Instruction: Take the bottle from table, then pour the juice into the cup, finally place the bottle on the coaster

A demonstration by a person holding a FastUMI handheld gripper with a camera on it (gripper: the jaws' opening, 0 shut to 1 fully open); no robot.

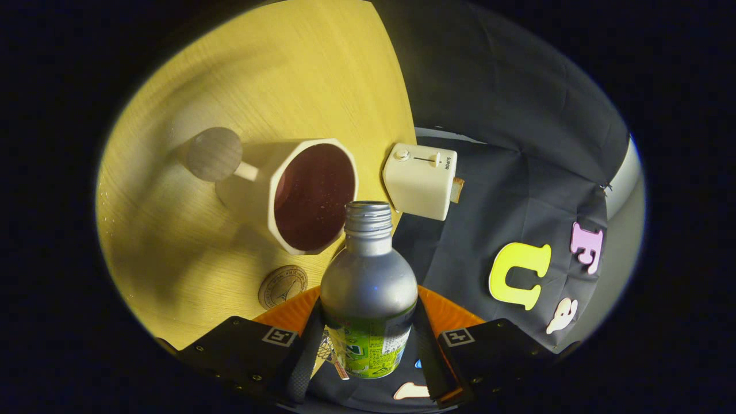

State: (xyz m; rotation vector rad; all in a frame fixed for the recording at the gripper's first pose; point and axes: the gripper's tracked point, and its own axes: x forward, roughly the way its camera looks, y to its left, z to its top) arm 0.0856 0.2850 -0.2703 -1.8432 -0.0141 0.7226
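My gripper (368,351) is shut on a silver bottle (368,282) with a green label, one finger pressing each side of its body. The bottle has no cap, and its open threaded neck points toward the white octagonal cup (310,195) just ahead. The cup stands on the yellow wooden table (230,86) with its handle turned away from the bottle, and dark red liquid fills it. A round wooden coaster (282,286) with a printed emblem lies on the table between the cup and the fingers, just beside the bottle. The view is rolled sideways.
A small cream toaster-shaped box (420,181) with a knob and a slider stands at the table's edge beyond the bottle neck. A round grey disc (214,153) lies past the cup handle. An orange object (448,310) shows behind the bottle, against the black cloth wall.
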